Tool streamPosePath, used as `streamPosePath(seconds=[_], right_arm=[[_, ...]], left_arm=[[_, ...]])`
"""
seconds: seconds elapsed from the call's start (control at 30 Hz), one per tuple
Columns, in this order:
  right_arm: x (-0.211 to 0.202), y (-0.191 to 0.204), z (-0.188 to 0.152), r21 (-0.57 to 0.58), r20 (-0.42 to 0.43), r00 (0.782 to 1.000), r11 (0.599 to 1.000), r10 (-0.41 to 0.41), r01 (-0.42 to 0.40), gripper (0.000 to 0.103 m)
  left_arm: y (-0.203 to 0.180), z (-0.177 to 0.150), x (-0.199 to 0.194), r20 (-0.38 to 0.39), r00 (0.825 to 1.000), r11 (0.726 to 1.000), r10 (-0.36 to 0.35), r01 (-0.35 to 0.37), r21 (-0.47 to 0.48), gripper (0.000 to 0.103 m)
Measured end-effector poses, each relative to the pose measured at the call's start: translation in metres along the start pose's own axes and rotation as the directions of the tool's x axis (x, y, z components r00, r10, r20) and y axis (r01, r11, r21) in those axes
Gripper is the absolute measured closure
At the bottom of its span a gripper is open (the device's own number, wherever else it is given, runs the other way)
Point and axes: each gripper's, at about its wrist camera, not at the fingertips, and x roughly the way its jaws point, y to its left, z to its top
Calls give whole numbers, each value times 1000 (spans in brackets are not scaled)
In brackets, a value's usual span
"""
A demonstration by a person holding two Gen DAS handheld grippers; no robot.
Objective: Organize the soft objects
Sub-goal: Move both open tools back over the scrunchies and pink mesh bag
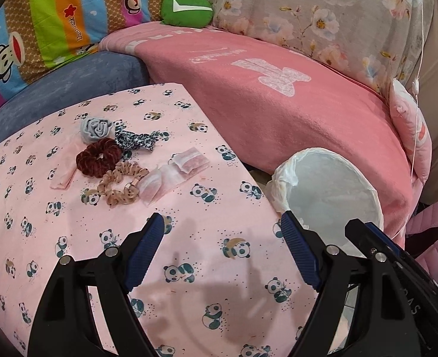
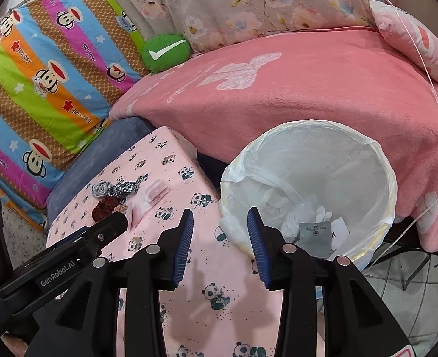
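your left gripper (image 1: pixel 221 244) stood wide apart and empty above the panda cloth (image 1: pixel 189 267). your right gripper (image 2: pixel 220 239) was part open, nothing between its pads, near the white bin (image 2: pixel 391 196). the scrunchies (image 1: pixel 99 156) lay clustered farther back on the cloth, untouched.

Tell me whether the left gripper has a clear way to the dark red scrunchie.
Probably yes. The left gripper is open and empty, only bare panda cloth lies ahead of it, and the dark red scrunchie sits uncovered, though the tan scrunchie crowds it.
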Motion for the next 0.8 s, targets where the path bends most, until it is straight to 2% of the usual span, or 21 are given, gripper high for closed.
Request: streamPosePath(seconds=[0.5,0.8], right_arm=[[18,47,-15,-83,-51,999,996,18,-22,62],[50,80,-17,-132,-100,994,990,43,-56,60]], left_arm=[[76,-10,-4,-15,997,989,69,-71,-131,26],[126,-6,9,-51,991,971,123,-131,-200,26]])
